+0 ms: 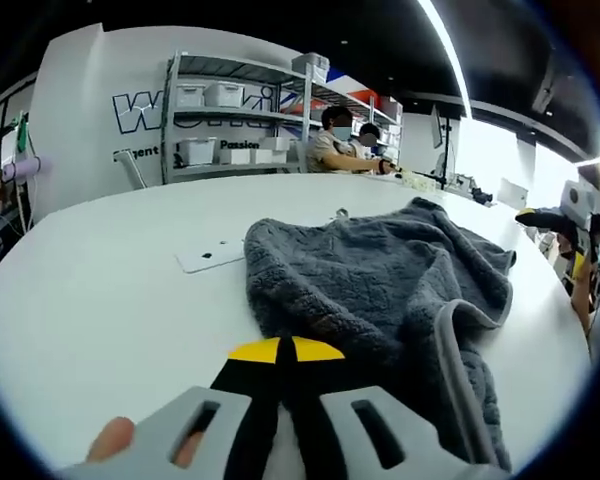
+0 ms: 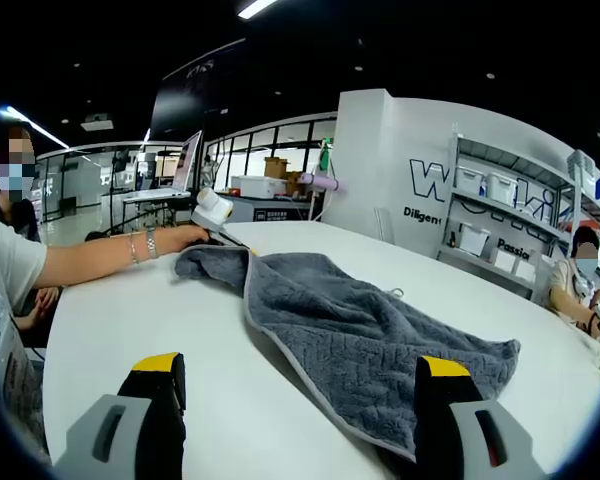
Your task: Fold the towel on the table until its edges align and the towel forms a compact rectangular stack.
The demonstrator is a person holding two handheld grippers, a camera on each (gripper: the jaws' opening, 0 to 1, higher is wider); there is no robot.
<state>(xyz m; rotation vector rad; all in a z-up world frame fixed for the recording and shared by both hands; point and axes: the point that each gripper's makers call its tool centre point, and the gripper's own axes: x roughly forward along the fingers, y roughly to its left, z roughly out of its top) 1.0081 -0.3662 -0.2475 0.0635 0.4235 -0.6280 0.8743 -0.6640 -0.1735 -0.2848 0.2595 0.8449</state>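
Left gripper view: left gripper (image 1: 280, 352) low over the white table (image 1: 100, 300), yellow-tipped jaws pressed together with nothing between them. Grey towel (image 1: 380, 290) just ahead and to the right of the tips, rumpled, one hemmed edge running down beside the right jaw. Small white card (image 1: 210, 256) ahead-left, near the towel's corner. Risk here: closing on a bunched ridge rather than a true corner, pulling two layers at once and skewing the fold.

Right gripper view: right gripper (image 2: 305, 375) with jaws spread wide, empty. Towel (image 2: 350, 340) between and beyond the tips, its near hem reaching the right jaw, far end stretching away to the left gripper (image 2: 212, 212), held by a hand (image 2: 175, 238). Risk here: uneven pull from the two ends, dragging cloth toward the table edge or leaving edges misaligned; also snagging the hem under the right jaw.
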